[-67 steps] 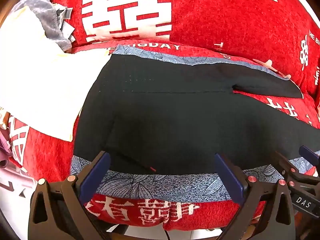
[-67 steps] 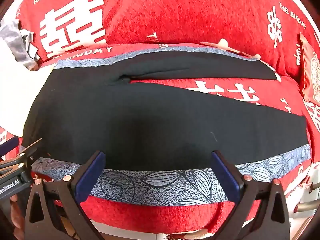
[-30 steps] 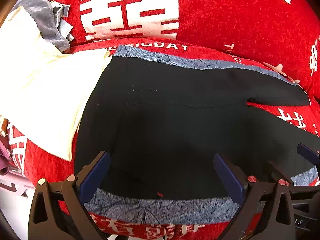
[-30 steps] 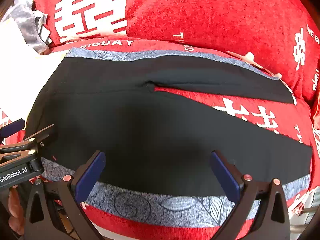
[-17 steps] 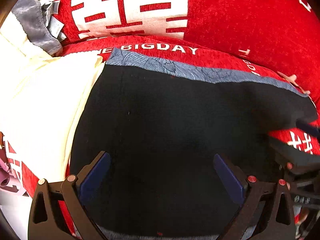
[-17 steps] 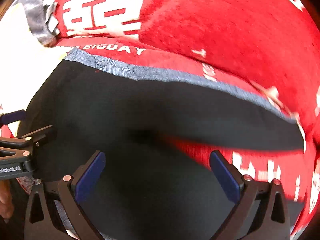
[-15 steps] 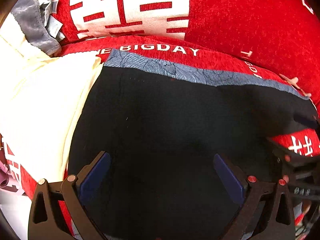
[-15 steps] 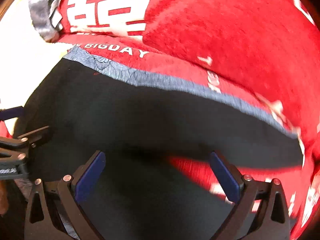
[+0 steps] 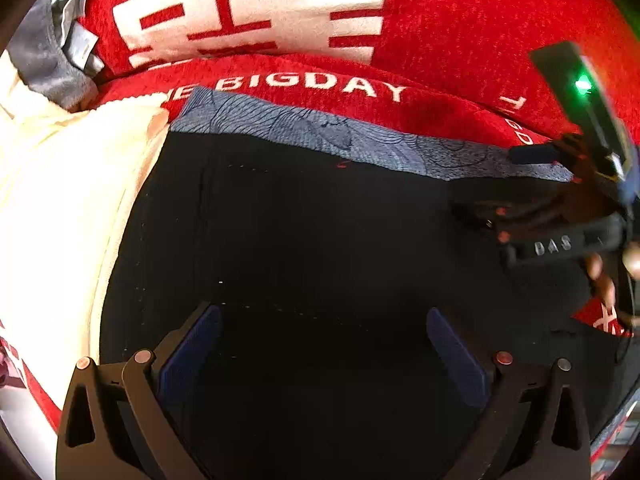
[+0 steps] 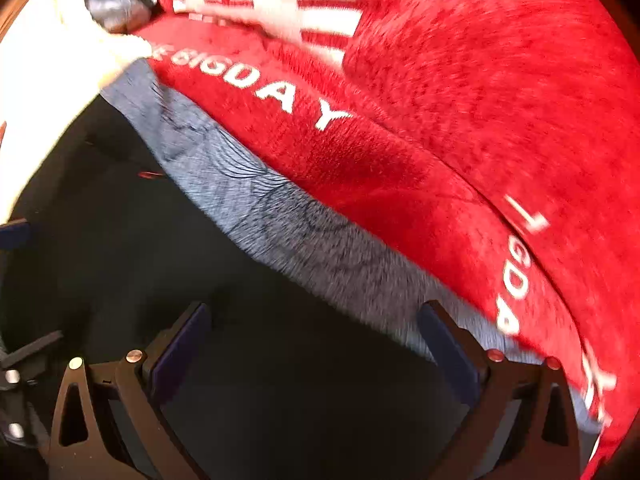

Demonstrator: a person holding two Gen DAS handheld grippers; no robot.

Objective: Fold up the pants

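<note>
Nearest each lens, the left hand-held gripper [image 9: 320,340] and the right hand-held gripper [image 10: 312,336] both have their jaws spread wide with nothing between the pads, low over the dark cloth. The black pants [image 9: 300,248] lie flat on the sofa seat, on a blue-grey patterned cloth [image 9: 312,132] whose strip shows along the seat's back edge.

The step in hand looks like reaching for the far leg edge near that back edge. To do it well, I would bring both grippers down on the same edge, well apart from each other, pinch only the top layer, and keep the seam line straight.

Counted: two grippers, one pair of pants, one patterned cloth, one cream cloth [image 9: 60,208] at the seat's left edge, one grey garment [image 9: 52,60] at the far left corner, against the red backrest cushion [image 9: 460,20].
</note>
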